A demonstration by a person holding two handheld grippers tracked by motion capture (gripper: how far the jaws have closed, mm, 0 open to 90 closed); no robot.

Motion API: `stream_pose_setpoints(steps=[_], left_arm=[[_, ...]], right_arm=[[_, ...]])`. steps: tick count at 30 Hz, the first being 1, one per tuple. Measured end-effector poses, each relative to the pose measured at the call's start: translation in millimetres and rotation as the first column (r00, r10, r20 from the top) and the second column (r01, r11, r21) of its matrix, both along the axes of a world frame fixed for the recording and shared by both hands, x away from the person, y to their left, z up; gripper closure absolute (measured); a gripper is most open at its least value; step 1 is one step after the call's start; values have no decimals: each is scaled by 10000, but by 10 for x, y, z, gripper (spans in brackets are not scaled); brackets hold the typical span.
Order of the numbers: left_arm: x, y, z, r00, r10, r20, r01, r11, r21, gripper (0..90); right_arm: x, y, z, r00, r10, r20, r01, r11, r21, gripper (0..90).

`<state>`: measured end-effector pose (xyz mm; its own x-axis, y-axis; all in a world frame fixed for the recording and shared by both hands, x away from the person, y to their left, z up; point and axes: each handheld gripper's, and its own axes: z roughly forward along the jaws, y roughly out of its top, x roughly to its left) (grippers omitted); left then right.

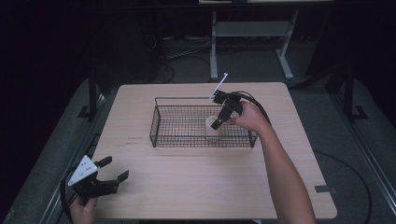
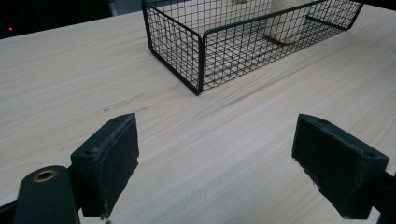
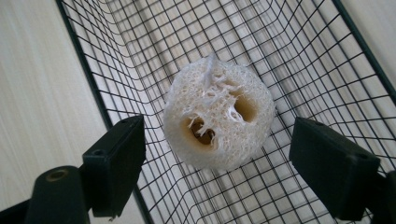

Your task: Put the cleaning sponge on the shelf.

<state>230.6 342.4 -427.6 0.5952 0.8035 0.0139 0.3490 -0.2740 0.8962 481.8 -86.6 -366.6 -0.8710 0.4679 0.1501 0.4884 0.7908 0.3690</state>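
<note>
A black wire basket (image 1: 154, 127) stands in the middle of the light wooden table (image 1: 187, 186). Inside it, near the right end, a pale round loofah piece (image 1: 212, 132) stands on the mesh floor. My right gripper (image 1: 219, 121) reaches down into the basket from the right and is open. In the right gripper view its jaws stand on either side of the loofah piece (image 3: 219, 119) without touching it. My left gripper (image 1: 114, 169) is open and holds nothing, low over the table's front left corner. From the left gripper view the basket (image 2: 201, 51) and the loofah piece (image 2: 286, 25) lie ahead.
The table's front edge and left edge run close to the left gripper. Bare wood lies between that gripper (image 2: 215, 140) and the basket. Behind the table, a second table's white legs (image 1: 214, 51) and cables stand on the dark floor.
</note>
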Motion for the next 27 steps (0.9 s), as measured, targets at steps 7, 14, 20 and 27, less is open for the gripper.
stream_pose_setpoints(steps=[7, 14, 20, 27], left_arm=[[-1, -15, -1, 10000, -35, 8, 35, 10000, 31, 139], [0, -11, -4, 10000, -15, 8, 15, 10000, 4, 139], [-2, -14, -3, 10000, -34, 1, 34, 10000, 22, 140], [-1, -14, -4, 10000, -28, -11, 28, 10000, 20, 139]], right_arm=[[-76, -96, 80, 9999, -88, 107, 86, 9999, 130, 179], [-141, -178, 183, 9997, -96, 223, 91, 9997, 217, 178], [-212, -220, 218, 9997, -9, 228, 3, 9997, 233, 179], [-282, -230, 266, 9994, 153, 324, -158, 9997, 171, 179]])
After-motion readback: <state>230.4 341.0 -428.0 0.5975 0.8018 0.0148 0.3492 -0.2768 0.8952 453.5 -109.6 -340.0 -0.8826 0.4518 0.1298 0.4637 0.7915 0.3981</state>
